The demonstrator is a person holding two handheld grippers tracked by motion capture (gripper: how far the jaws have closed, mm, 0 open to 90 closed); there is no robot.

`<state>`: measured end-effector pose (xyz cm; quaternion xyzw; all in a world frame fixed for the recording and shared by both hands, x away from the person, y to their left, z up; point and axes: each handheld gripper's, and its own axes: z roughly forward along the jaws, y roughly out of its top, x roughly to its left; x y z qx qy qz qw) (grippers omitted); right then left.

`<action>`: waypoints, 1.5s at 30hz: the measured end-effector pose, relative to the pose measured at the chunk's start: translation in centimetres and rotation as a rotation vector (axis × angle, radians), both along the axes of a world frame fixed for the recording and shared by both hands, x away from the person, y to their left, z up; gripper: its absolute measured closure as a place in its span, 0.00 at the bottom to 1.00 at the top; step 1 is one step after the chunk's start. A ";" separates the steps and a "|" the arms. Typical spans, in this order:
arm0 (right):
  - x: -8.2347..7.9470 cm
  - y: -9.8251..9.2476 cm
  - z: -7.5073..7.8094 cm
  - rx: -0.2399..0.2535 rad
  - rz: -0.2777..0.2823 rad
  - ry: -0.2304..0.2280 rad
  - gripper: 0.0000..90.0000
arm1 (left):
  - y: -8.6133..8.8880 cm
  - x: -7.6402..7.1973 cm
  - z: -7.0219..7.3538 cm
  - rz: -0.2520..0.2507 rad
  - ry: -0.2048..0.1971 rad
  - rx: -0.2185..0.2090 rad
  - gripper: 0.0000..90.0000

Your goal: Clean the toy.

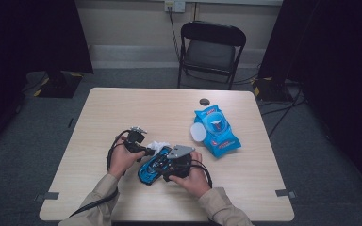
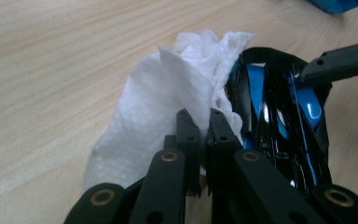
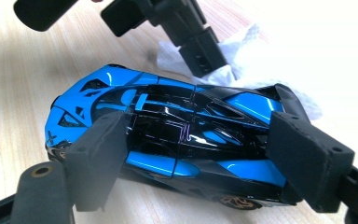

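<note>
In the high view there is one light wooden desk (image 1: pixel 122 103), and on it one blue and black toy car (image 1: pixel 150 170), one white wipe (image 1: pixel 159 145), one blue pack of wipes (image 1: pixel 217 132) with a white lid open at its side, and one small dark round thing (image 1: pixel 204 101) close to the far edge. The car lies near the near edge, about at the middle of that edge, between the two hands. The left hand-held gripper (image 1: pixel 147 151) and the right hand-held gripper (image 1: pixel 168 165) meet over the car; most of the car is hidden under them. The pack lies toward the right edge, well apart from the car. One black folding chair (image 1: pixel 210 49) stands behind the far edge.

In the left gripper view the left hand-held gripper (image 2: pixel 204 122) is pressed together and pinches the wipe (image 2: pixel 158 102), which touches one end of the car (image 2: pixel 279 121). The lower part of the wipe is hidden behind the jaws, and a corner of the pack is cut off at the top.

In the right gripper view the right hand-held gripper (image 3: pixel 205 154) is spread wide across the car (image 3: pixel 168 130), one pad on each side of it, and grips it. The wipe (image 3: pixel 242 51) is partly washed out by the bright light.
</note>
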<state>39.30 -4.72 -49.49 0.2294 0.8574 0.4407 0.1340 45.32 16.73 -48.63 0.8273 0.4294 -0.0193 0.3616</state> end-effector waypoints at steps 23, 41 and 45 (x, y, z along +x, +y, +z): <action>0.0 0.0 0.0 -0.003 -0.001 0.003 0.22 | 2.4 -2.6 0.0 0.004 -0.003 -0.002 0.95; 0.0 0.0 0.1 -0.008 0.001 0.004 0.22 | 5.1 -5.1 0.1 0.006 0.008 0.008 0.95; 0.0 0.1 0.1 -0.012 0.001 0.007 0.22 | 5.5 -5.7 0.1 0.008 0.006 0.006 0.95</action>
